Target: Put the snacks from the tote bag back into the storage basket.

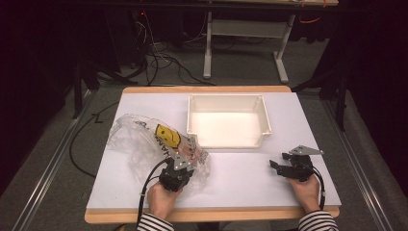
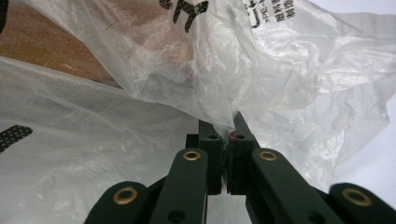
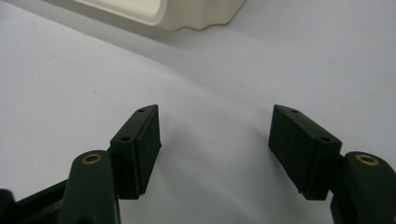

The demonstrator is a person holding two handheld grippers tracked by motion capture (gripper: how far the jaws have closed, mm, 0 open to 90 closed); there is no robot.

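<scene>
Two tongs are in my hands. On the left, my left tongs [image 2: 227,140] are pressed together on a fold of the clear plastic bag [image 1: 144,139], which lies crumpled on the table [image 1: 240,178] just left of the white bin [image 1: 228,120]; something brown shows through the film. My right tongs [image 3: 215,154] hover spread and empty over bare table. I judge the bag gripped but its contents not yet out, the bin empty.

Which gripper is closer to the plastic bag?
Left. The left gripper is on the bag, jaws shut on a fold of it. The right gripper sits open on the table, well off to the bag's right.
</scene>
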